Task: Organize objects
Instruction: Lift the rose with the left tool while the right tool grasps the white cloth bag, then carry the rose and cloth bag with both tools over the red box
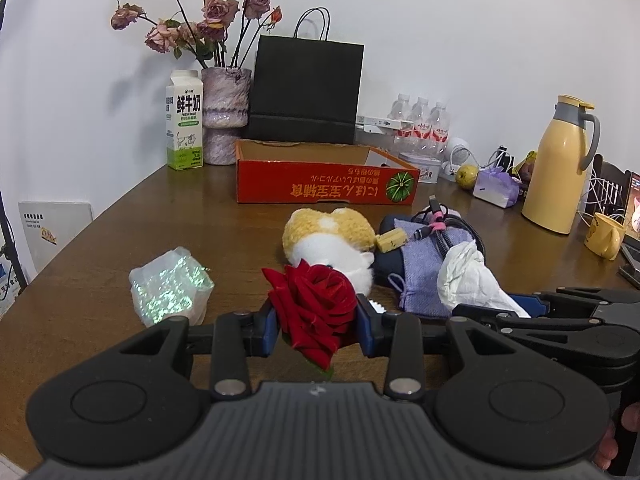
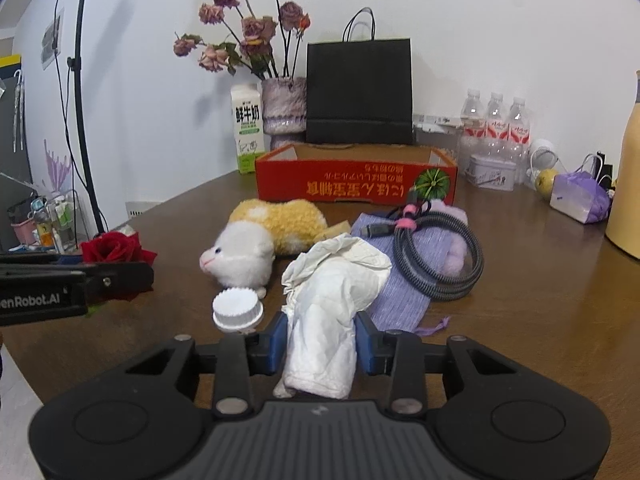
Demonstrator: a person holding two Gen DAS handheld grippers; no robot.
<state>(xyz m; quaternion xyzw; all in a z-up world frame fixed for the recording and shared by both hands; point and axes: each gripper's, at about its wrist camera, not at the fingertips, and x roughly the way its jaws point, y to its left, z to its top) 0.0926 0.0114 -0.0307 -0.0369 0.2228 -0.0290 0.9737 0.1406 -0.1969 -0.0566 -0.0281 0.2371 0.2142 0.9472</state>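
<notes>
Left claw (image 1: 316,330) clamps red rose (image 1: 316,304), right claw (image 2: 322,344) clamps crumpled tissue (image 2: 328,304); brown table (image 1: 100,248), white wall

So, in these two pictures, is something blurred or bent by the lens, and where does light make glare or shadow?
Left wrist view: strong fisheye bending, dark corners, the table edge curves; the crinkled plastic bag glints green; the dried flowers cast a soft shadow on the wall. Right wrist view: the same bending; the red box print looks slightly soft; the white tissue is bright, nearly washed out.
</notes>
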